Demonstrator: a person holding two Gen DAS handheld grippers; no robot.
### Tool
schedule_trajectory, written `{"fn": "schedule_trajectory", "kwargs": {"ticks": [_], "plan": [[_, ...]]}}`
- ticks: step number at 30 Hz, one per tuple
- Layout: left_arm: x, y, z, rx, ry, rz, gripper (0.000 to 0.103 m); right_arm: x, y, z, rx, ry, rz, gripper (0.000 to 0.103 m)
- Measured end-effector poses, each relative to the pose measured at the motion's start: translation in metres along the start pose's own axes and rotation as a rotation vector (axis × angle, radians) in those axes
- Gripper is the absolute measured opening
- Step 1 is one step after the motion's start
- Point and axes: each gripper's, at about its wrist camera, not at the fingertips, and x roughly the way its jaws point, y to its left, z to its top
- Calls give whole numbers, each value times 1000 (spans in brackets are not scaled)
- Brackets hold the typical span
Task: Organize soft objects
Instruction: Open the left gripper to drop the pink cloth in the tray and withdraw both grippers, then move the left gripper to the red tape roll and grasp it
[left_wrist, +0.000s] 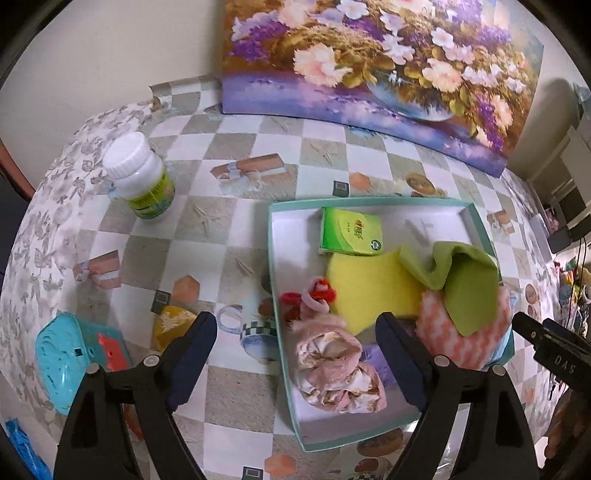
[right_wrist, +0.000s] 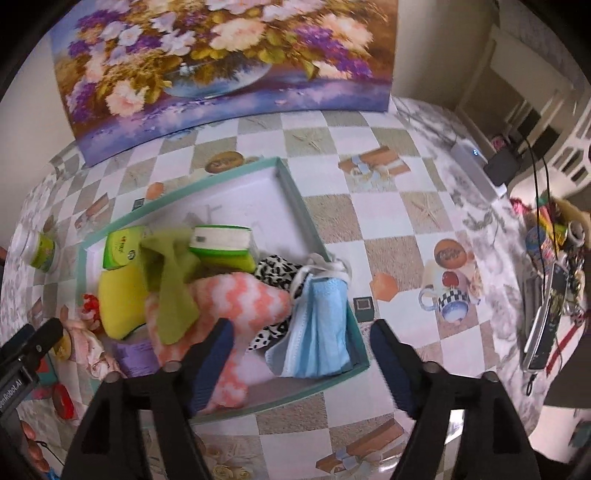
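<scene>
A teal-rimmed white box on the checked tablecloth holds soft things. In it are a green tissue pack, a yellow sponge, a green cloth, a pink zigzag fuzzy cloth, a rolled pink floral cloth and a red scrunchie. My left gripper hangs open over the box's near left side, holding nothing. In the right wrist view, blue face masks and a black-and-white spotted cloth lie at the box's right end. My right gripper is open above the masks, also holding nothing.
A white bottle with a green label stands left of the box. A teal plastic item lies at the near left. A flower painting leans at the back. Clutter and a flat device crowd the table's right edge.
</scene>
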Motion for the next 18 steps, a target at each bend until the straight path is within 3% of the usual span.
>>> {"fn": "schedule_trajectory", "kwargs": {"ticks": [7, 18], "plan": [[-6, 21, -12, -37, -7, 21, 88, -12, 33, -6, -94, -35, -8, 96], [-26, 76, -40, -189, -24, 59, 89, -45, 97, -26, -217, -107, 85, 96]]}}
